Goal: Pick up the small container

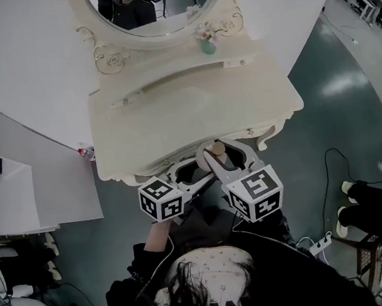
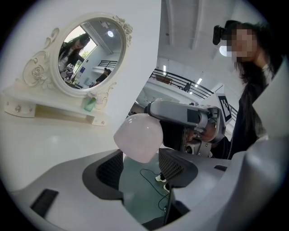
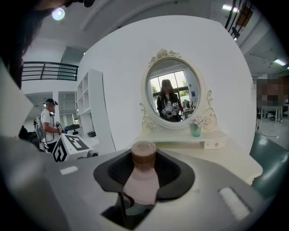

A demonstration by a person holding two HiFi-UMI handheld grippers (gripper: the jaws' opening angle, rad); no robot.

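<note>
The small container, a pale pink bottle with a brown cap, stands upright between the dark pads of my right gripper, which is shut on it. In the head view that gripper holds the container just off the front edge of the cream dressing table. My left gripper is open. The container's rounded pink body shows just past its fingertips, and the pads do not press on it. From the head view the left gripper points at the right one from the left.
An oval mirror in a carved cream frame stands at the back of the table, with a small green vase on the shelf beside it. White shelving stands left of the table, with a person in the room beyond it. Cables lie on the green floor.
</note>
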